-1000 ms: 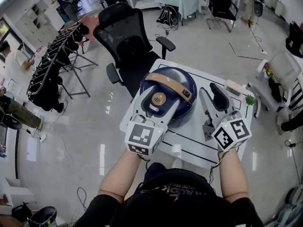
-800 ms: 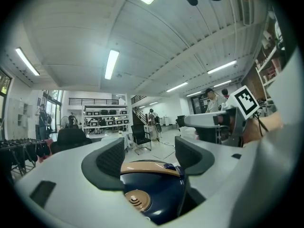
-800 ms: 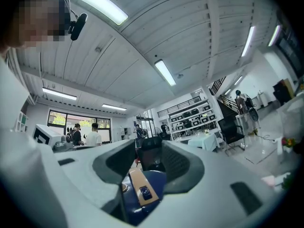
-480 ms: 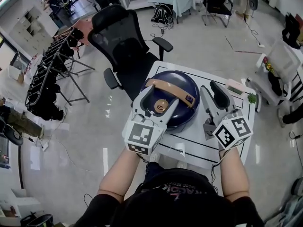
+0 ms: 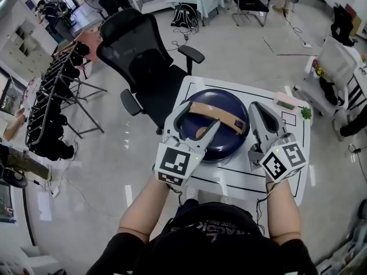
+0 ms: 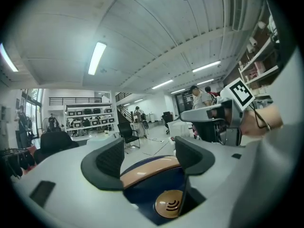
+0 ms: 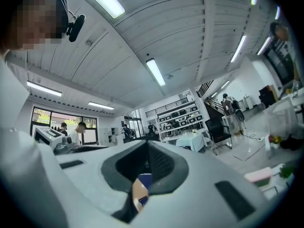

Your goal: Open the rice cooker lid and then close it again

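While lid [image 5: 222,98] down, cooker [image 5: 222,146] conts. hidden.

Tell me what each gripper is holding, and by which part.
Nothing is held. The left gripper has its fingers apart at the rice cooker handle, not gripping; the right gripper has just closed on nothing.

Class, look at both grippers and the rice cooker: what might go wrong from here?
The left gripper is open at the tan handle, not gripping it; lifting now could slip off. The right gripper, its jaws just closed on nothing, stands beside the rice cooker, apparently not bracing it, so the cooker may shift on the table.
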Demonstrator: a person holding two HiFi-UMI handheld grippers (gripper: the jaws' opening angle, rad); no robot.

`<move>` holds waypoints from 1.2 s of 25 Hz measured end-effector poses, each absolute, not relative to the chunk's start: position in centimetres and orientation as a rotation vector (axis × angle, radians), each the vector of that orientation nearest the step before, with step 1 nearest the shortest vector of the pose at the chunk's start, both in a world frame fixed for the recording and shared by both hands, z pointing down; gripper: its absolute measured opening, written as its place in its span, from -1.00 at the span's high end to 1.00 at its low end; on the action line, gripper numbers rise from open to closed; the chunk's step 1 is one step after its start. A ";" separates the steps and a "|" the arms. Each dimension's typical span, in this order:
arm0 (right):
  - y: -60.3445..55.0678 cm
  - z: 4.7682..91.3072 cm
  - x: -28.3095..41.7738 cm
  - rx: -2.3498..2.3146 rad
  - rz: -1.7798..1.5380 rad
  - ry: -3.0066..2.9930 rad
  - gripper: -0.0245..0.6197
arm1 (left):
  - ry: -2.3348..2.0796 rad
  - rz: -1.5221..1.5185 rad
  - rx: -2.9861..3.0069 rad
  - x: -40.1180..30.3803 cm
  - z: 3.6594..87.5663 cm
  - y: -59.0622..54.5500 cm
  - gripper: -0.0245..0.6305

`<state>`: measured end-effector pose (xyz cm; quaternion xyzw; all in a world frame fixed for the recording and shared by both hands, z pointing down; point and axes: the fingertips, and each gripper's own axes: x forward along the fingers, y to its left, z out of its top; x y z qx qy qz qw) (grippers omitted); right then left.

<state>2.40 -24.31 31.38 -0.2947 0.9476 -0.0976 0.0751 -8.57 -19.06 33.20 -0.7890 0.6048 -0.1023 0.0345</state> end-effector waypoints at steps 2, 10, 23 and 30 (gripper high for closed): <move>-24.3 31.2 2.0 -0.899 -0.289 2.841 0.92 | 1.817 -0.327 -2.450 -8.6 33.2 -19.4 -0.07; -24.3 31.6 1.4 -0.978 -0.287 2.822 0.92 | 1.607 -0.541 -2.439 -8.1 34.9 -20.5 -0.08; -24.5 33.8 2.3 -1.145 -0.354 2.795 0.92 | 1.219 -0.978 -2.245 -5.6 39.3 -21.9 -0.08; -24.2 35.1 3.1 -1.211 -0.396 2.762 0.92 | 1.067 -1.098 -2.138 -4.4 41.3 -22.6 0.05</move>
